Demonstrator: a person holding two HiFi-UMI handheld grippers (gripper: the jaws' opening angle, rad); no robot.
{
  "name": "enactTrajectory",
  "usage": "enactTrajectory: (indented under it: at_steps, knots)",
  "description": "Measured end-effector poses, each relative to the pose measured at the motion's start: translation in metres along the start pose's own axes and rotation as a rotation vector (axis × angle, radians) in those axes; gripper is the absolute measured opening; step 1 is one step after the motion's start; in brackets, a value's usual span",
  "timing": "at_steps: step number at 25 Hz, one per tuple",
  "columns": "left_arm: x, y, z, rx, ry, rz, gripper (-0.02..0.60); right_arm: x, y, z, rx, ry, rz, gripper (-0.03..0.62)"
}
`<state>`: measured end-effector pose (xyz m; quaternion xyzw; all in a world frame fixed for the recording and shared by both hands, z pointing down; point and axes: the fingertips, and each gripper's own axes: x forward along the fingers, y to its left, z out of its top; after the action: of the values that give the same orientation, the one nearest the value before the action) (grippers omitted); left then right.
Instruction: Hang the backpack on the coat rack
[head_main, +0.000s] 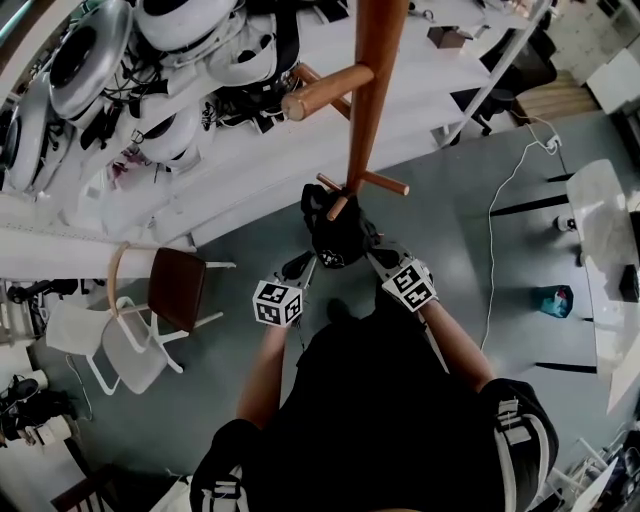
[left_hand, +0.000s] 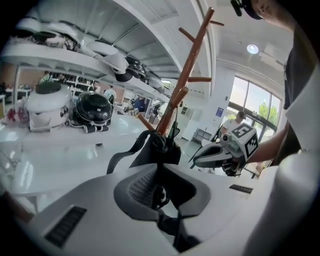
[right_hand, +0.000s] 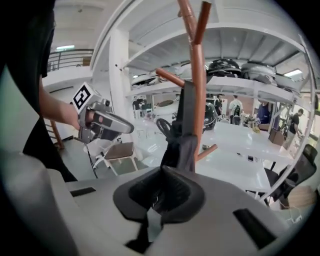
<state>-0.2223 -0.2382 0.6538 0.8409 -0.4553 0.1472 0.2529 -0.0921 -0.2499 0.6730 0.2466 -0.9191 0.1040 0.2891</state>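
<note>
The black backpack (head_main: 335, 232) hangs mid-frame in the head view, against the rack (head_main: 365, 90) pole and beside its small pegs (head_main: 388, 184). Just below it, the left gripper (head_main: 300, 268) is clamped on the backpack's black strap (left_hand: 166, 220). The right gripper (head_main: 378, 258) is clamped on its grey strap (right_hand: 152, 223).

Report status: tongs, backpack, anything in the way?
Left tongs shut on backpack strap, right tongs likewise. Backpack at coat rack lower pegs; hooked or not, cannot tell. Nothing in the way.
</note>
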Motion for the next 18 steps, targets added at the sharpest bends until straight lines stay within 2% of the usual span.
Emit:
enactTrajectory:
  at_steps: [1, 3, 4, 10, 14, 18]
  knots:
    - [-0.005, -0.004, 0.0, 0.047, 0.0, 0.015, 0.037, 0.0, 0.007, 0.002, -0.023, 0.002, 0.008, 0.015]
    - [-0.013, -0.012, -0.001, 0.135, 0.01, 0.036, 0.032, 0.001, 0.021, 0.01, -0.048, -0.012, 0.021, 0.015]
    - [-0.018, -0.016, -0.001, 0.155, 0.012, 0.034, 0.032, 0.001, 0.028, 0.015, -0.053, -0.023, 0.029, 0.015]
    - [-0.043, -0.038, 0.016, 0.141, -0.046, -0.013, 0.032, 0.0, 0.072, 0.046, -0.137, -0.053, 0.102, 0.015]
    - [-0.054, -0.049, 0.017, 0.144, -0.061, -0.027, 0.032, 0.001, 0.088, 0.057, -0.139, -0.083, 0.126, 0.014]
    - [-0.065, -0.051, 0.014, 0.147, -0.079, -0.015, 0.032, 0.006, 0.099, 0.051, -0.128, -0.076, 0.15, 0.014]
